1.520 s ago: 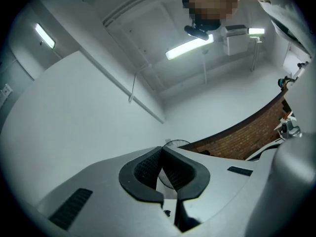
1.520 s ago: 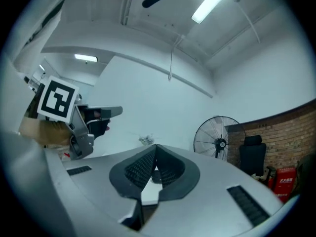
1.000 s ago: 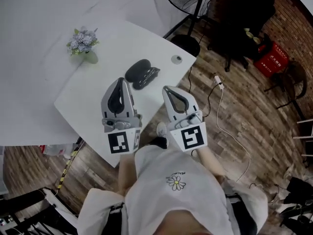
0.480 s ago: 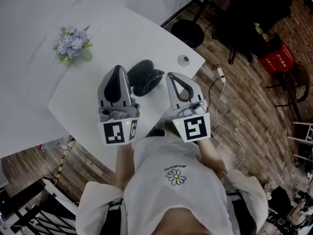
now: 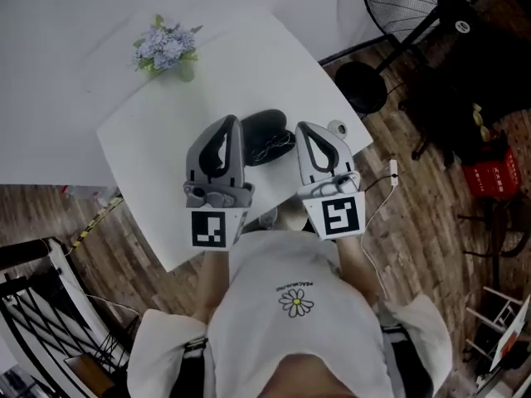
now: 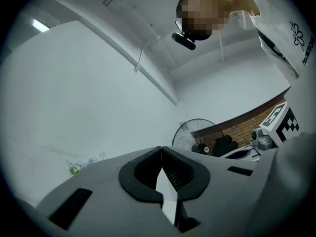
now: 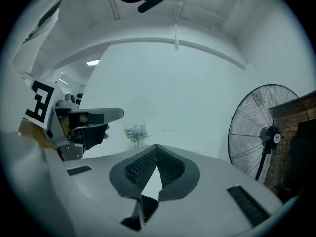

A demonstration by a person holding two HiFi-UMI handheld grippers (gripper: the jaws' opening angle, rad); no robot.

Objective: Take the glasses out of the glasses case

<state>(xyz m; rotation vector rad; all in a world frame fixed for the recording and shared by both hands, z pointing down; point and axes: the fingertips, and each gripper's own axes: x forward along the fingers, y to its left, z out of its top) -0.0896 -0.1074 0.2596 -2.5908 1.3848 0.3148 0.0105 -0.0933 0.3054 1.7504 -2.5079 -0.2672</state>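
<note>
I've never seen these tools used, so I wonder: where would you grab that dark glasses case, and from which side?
Probably across its narrow width near one rounded end, coming from the person's side. The glasses case lies flat on the table, long axis crossways, between the left hand-held gripper and right hand-held gripper, both shut.

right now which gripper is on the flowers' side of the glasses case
The left gripper: it flanks the glasses case on the side toward the flower bunch, while the right gripper flanks it toward the fan.
</note>
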